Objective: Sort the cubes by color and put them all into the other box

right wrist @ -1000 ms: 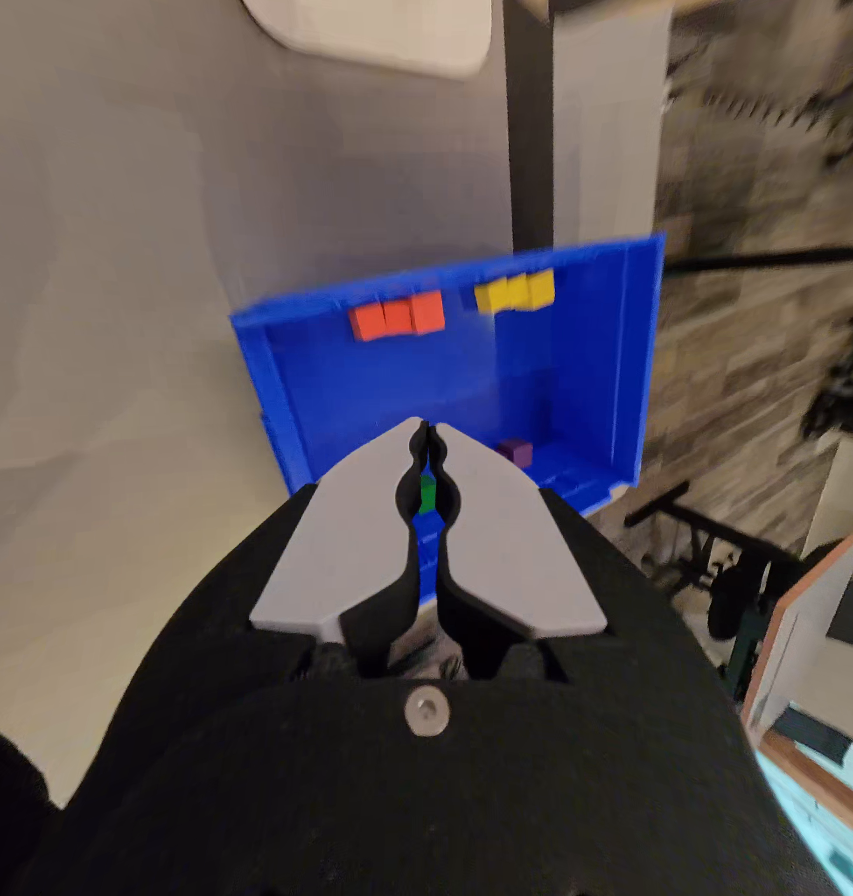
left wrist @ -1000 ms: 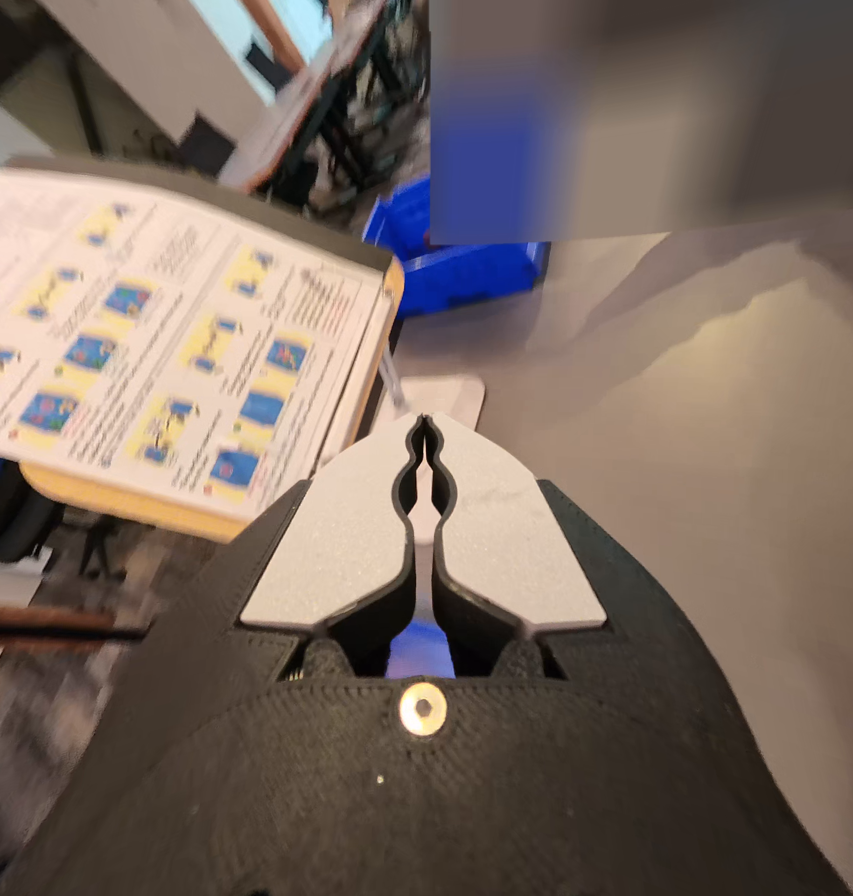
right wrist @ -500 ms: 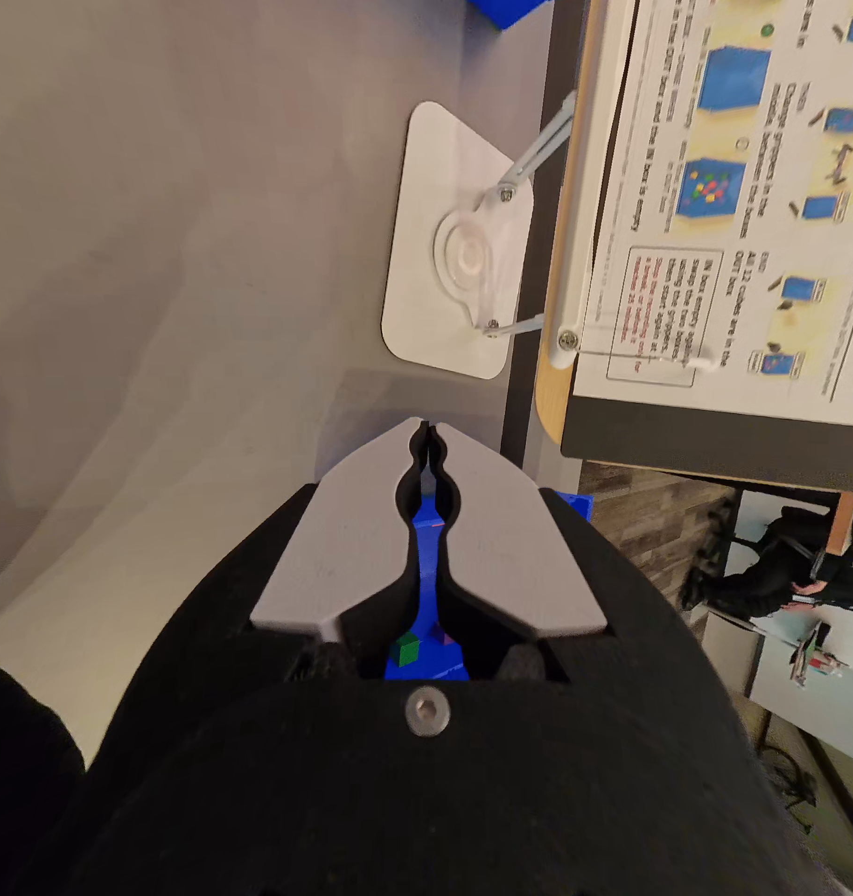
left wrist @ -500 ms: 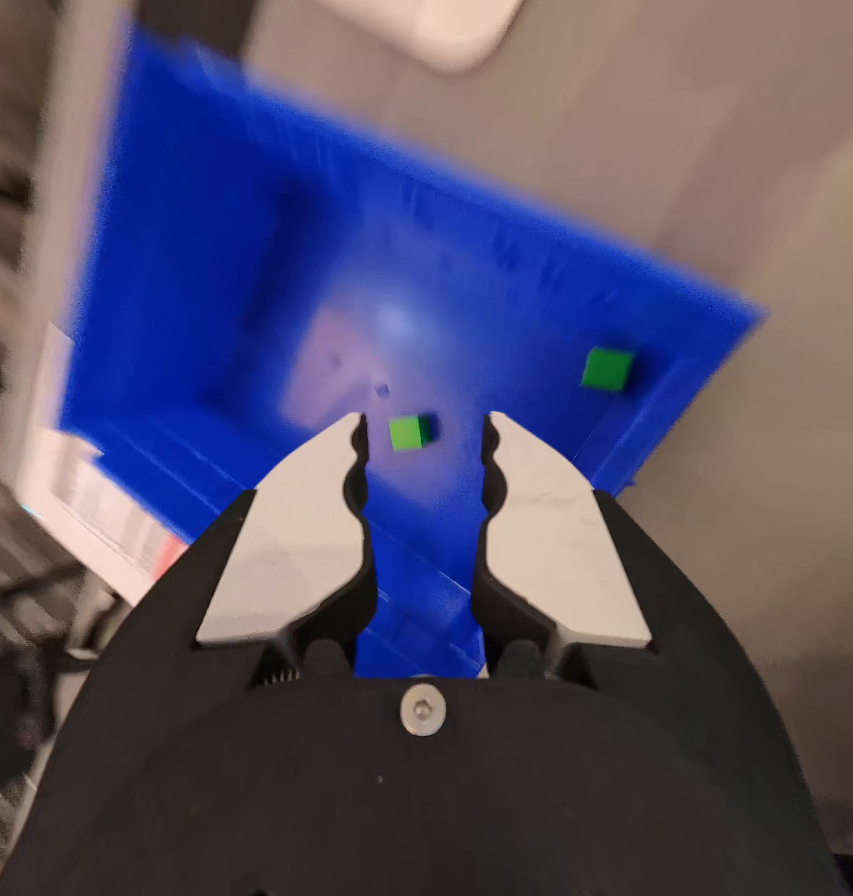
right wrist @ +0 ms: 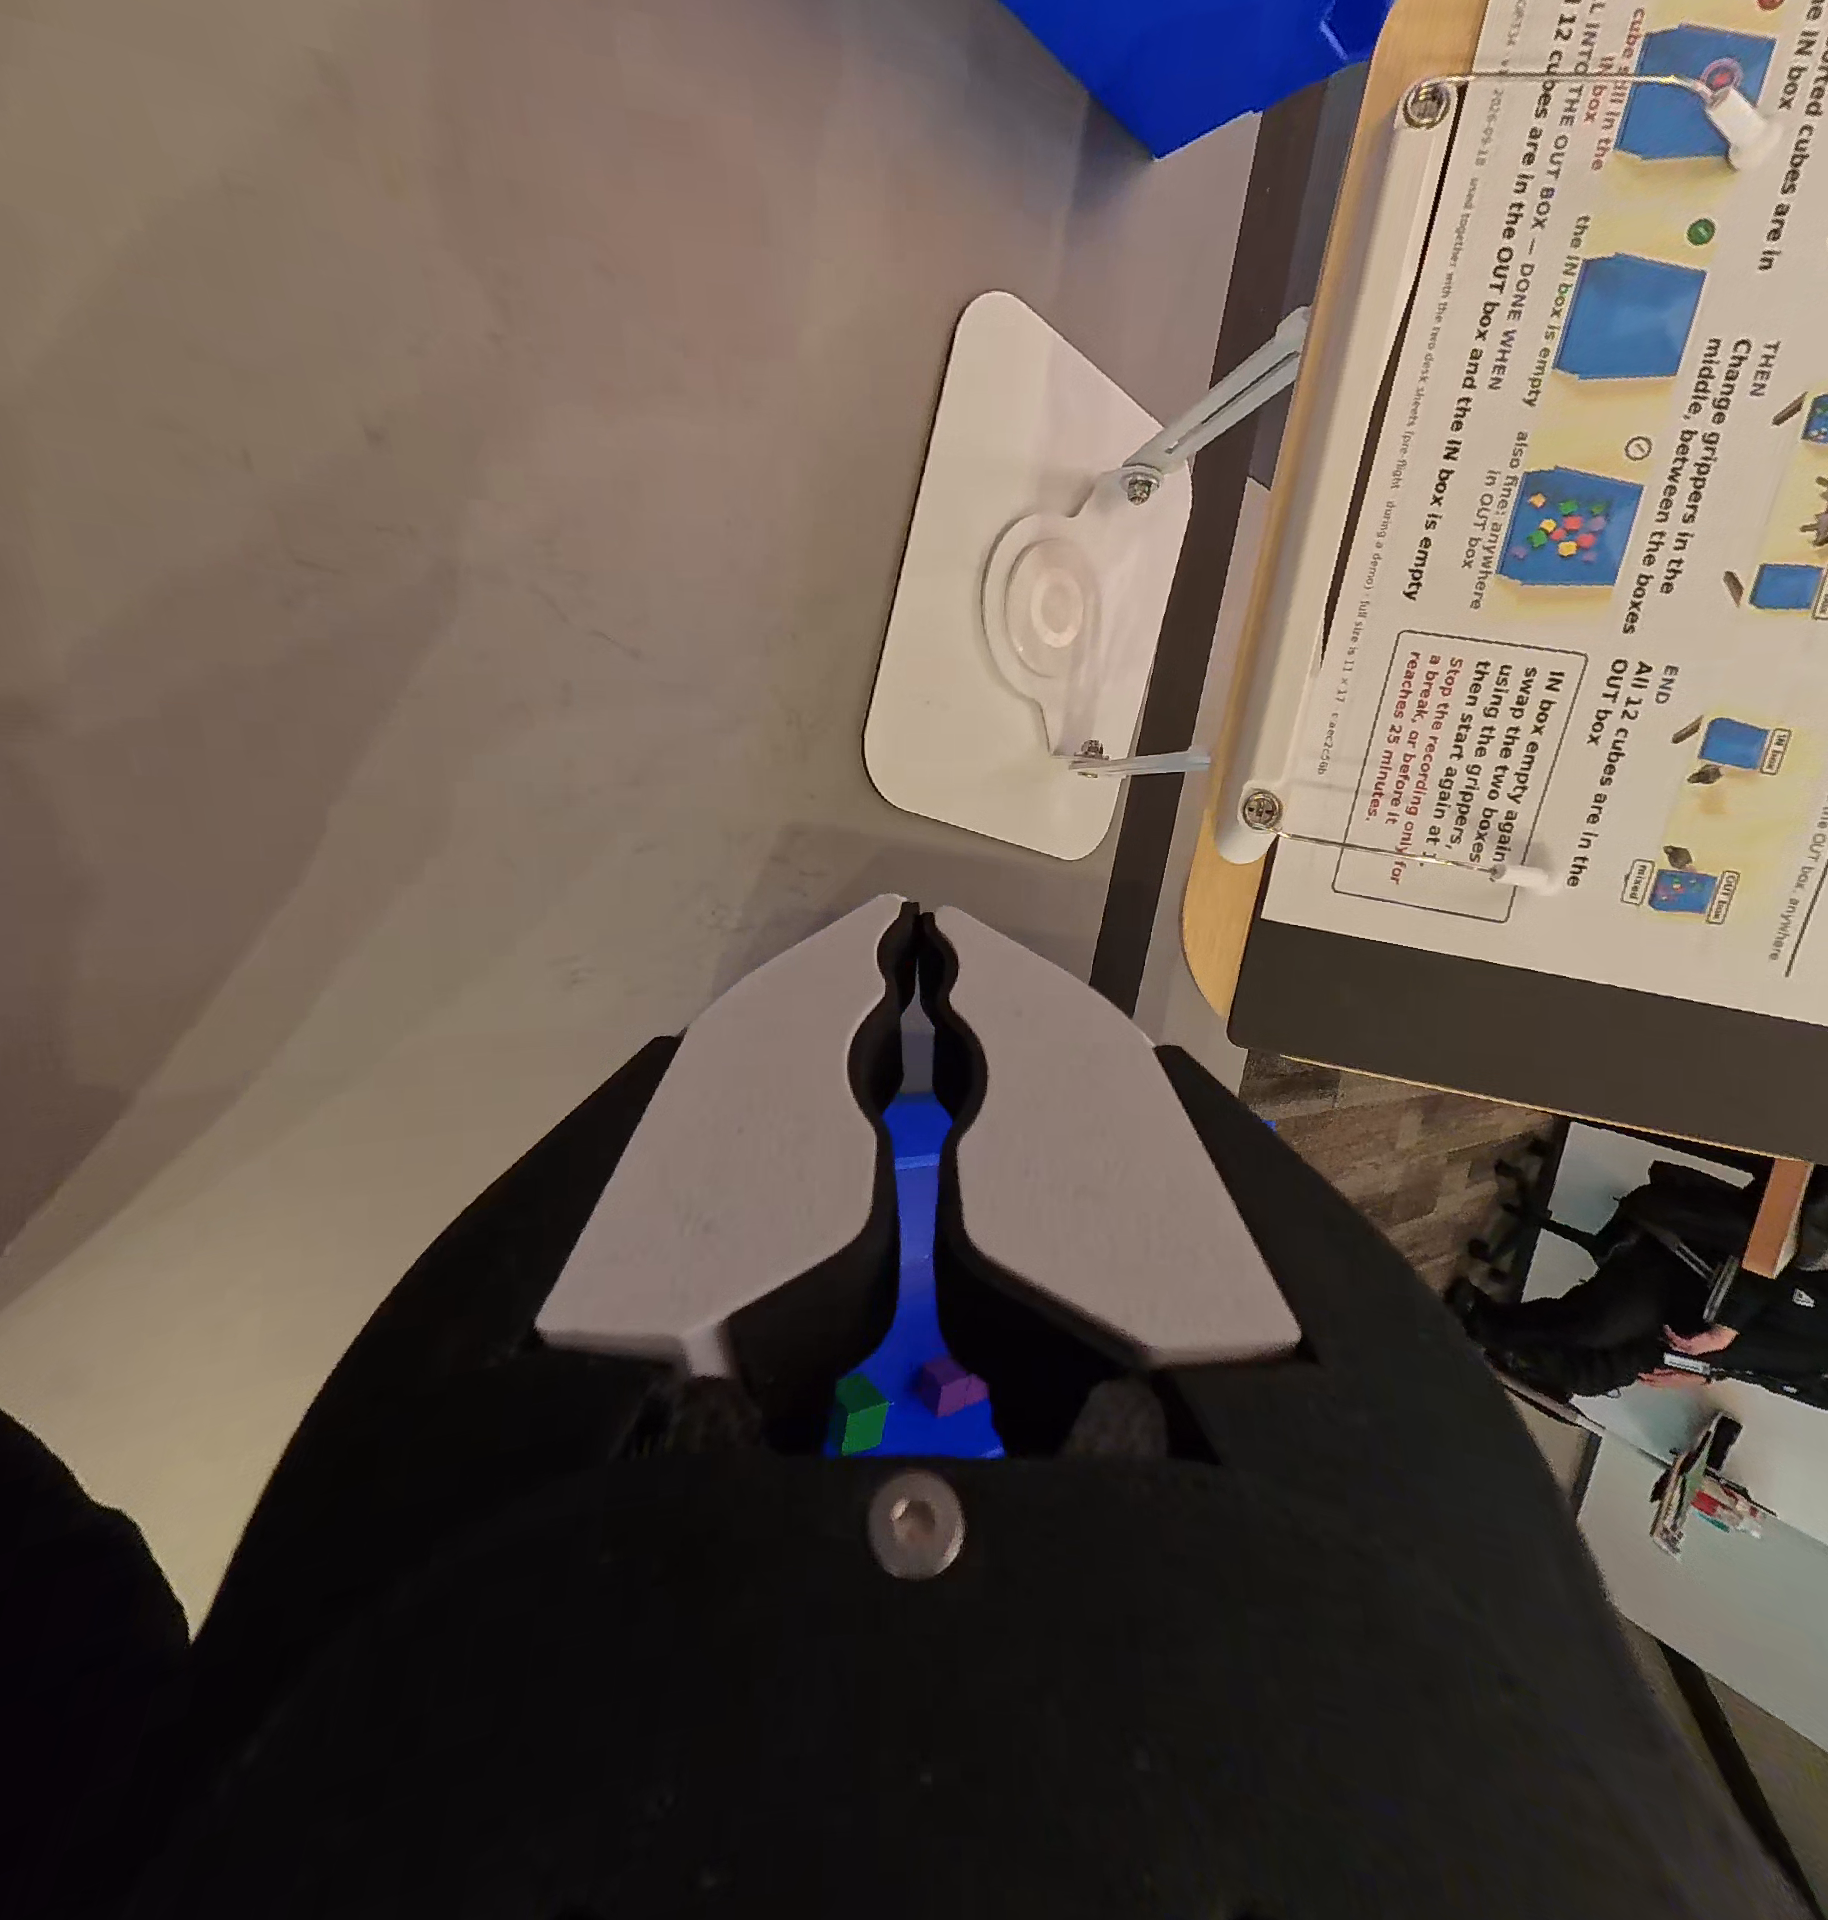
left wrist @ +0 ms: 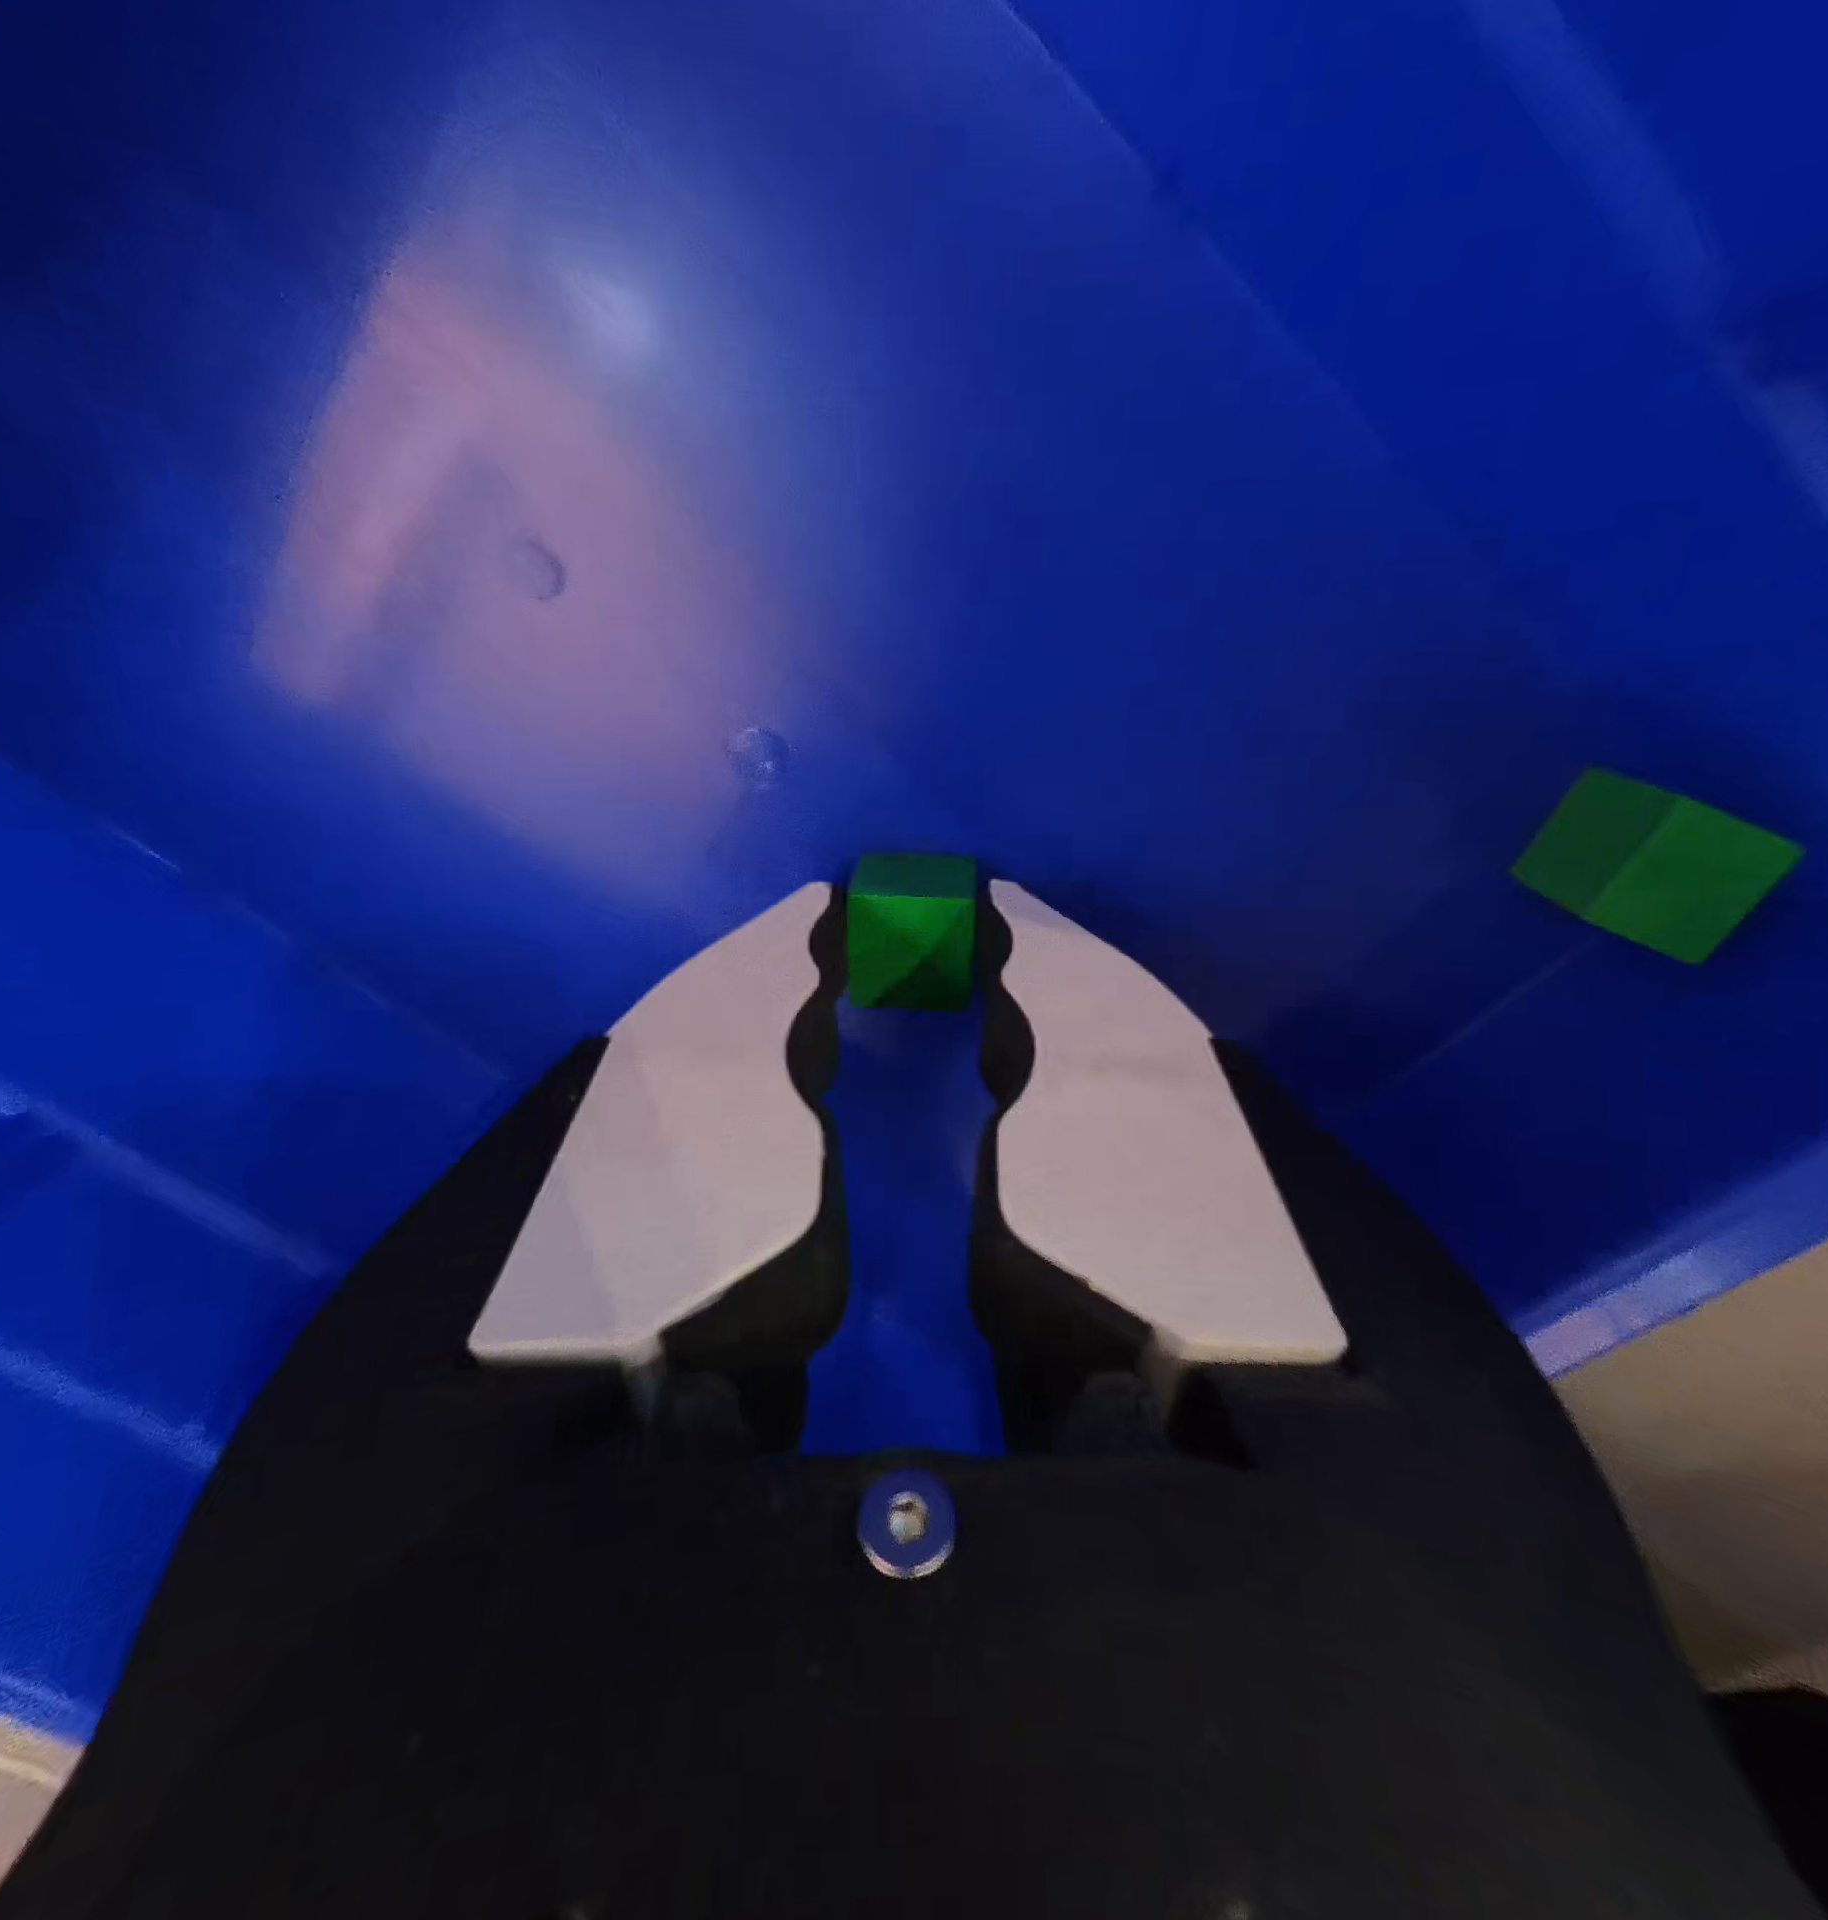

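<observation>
In the left wrist view my left gripper [left wrist: 910, 904] is low inside a blue box [left wrist: 1097, 416], its jaws closed against both sides of a green cube [left wrist: 910, 940] on the box floor. A second green cube [left wrist: 1658, 878] lies to the right near the box wall. In the right wrist view my right gripper [right wrist: 912, 914] is shut and empty, held above the grey table. Through the gap behind its fingers I see another blue box [right wrist: 915, 1226] below, with a green cube [right wrist: 860, 1413] and a purple cube [right wrist: 946, 1387] in it.
A white stand base [right wrist: 1014, 582] sits on the grey table ahead of the right gripper, holding a tilted instruction board [right wrist: 1575, 520] at the right. A corner of the left gripper's blue box [right wrist: 1180, 62] shows at the top. A person [right wrist: 1668, 1309] is beyond the table edge. The grippers' ends are close to 50 centimeters from one another.
My left gripper swung from the board to the blue box, opened, dropped to the floor and closed around the green cube. My right gripper lifted away from its box and stayed shut.
</observation>
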Tool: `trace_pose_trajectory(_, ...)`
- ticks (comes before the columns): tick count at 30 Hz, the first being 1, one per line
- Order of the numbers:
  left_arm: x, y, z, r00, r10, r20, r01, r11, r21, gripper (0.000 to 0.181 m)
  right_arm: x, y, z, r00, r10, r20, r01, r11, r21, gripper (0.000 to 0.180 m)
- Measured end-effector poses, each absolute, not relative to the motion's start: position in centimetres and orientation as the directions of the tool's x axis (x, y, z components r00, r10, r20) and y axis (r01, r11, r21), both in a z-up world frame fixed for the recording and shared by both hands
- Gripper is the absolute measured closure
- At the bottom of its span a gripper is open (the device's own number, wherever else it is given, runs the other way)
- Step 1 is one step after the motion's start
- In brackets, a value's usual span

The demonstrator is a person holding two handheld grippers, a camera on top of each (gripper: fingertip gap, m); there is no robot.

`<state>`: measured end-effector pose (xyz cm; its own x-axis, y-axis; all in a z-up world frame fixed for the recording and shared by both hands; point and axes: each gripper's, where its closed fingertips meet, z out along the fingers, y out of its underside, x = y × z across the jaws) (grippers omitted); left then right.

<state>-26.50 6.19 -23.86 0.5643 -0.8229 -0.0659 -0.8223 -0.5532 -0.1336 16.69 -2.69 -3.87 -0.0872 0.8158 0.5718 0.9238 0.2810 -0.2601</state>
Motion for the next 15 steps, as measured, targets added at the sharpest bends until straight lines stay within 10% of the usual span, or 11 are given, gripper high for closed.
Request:
trace_pose_trajectory(4,-26.7,6.9,-21.3,0.596,-0.796,-0.107,-0.791,-0.559,-0.250,0.159,15.8,-2.9,-2.7,-0.097,0.774,0.626,0.896,0.341,-0.283,0.180)
trace_pose_trajectory(10,-19.6,4.9,-6.3,0.499,-0.867,0.013,-0.452,-0.273,-0.849,0.158,9.8,-3.3,0.9,-0.077,0.615,0.785,0.745,0.559,-0.365,0.180)
trace_pose_trajectory(15,-9.8,-1.3,3.2,0.106,-0.990,0.096,-0.090,-0.105,-0.990,0.159,3.0,-3.5,3.0,0.033,0.471,0.881,0.583,0.707,-0.400,0.120)
